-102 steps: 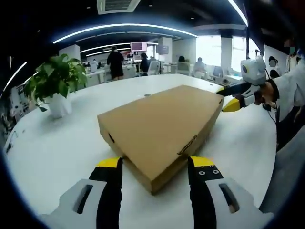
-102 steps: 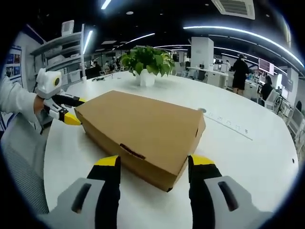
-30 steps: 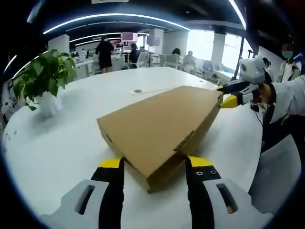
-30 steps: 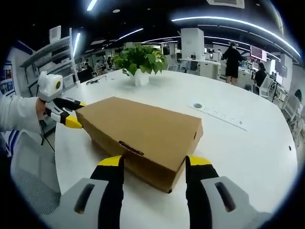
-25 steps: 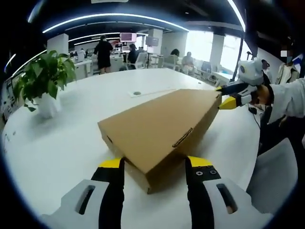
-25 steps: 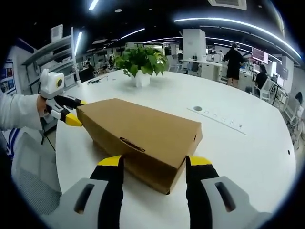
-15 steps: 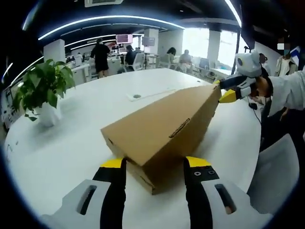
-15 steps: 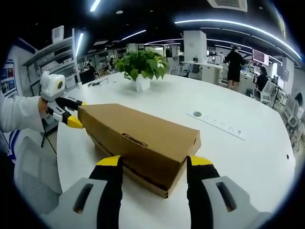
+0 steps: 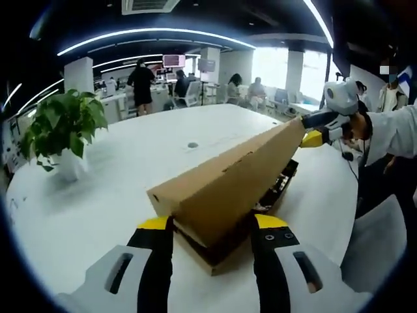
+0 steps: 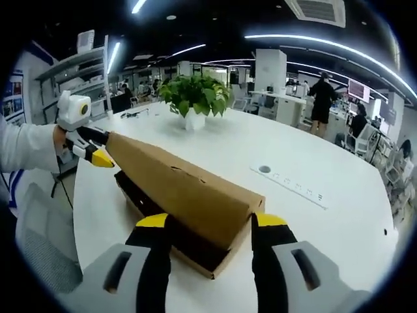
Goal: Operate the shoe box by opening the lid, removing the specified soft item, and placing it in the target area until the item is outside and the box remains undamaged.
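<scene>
A brown cardboard shoe box lies on the white table [image 9: 98, 195]. Its lid [image 9: 228, 179] is tilted up on its far edge, above the base [image 9: 218, 259]. In the left gripper view, my left gripper [image 9: 212, 228] has its jaws pressed on both sides of the lid's near corner. My right gripper [image 9: 307, 130] holds the opposite corner. The right gripper view shows the lid [image 10: 179, 189] sloping up from my right gripper [image 10: 210, 227], which clasps its corner, to my left gripper [image 10: 101, 151]. Something dark [image 9: 279, 188] lies inside the box; I cannot tell what.
A potted plant [image 9: 62, 127] [image 10: 194, 94] stands on the table beyond the box. A socket strip [image 10: 290, 179] is set into the tabletop. A person's white sleeve [image 9: 391, 130] [image 10: 26, 153] and a grey chair [image 9: 378, 238] are at the table's edge. People stand at desks far behind.
Both grippers have risen with the lid's corners. The lid went from flat on the box to steeply tilted, opening a gap over the base.
</scene>
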The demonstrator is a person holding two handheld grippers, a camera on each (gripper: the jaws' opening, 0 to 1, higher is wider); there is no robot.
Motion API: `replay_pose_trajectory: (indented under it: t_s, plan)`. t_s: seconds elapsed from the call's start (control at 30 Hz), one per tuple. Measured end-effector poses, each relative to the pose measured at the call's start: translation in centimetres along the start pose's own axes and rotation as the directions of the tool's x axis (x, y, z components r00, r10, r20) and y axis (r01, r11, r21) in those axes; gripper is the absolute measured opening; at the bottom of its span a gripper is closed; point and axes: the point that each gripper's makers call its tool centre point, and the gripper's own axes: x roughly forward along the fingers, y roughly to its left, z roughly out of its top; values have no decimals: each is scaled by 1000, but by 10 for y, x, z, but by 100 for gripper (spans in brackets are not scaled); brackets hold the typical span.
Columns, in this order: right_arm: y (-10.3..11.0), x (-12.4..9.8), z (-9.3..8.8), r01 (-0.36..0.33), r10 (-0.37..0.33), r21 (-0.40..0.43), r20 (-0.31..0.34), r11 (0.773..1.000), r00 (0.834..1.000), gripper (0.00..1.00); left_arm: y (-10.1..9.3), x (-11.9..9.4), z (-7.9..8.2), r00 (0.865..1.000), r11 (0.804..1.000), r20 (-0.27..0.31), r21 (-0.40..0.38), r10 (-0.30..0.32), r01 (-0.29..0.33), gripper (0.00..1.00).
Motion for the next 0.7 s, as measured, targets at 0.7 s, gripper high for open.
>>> replay_pose_trajectory:
  t_s: [0.7]
  plan:
    - [-28,9,33,75,-72,-64,50,995,996,29,19,0,30,999,995,22,92,29,-31,47]
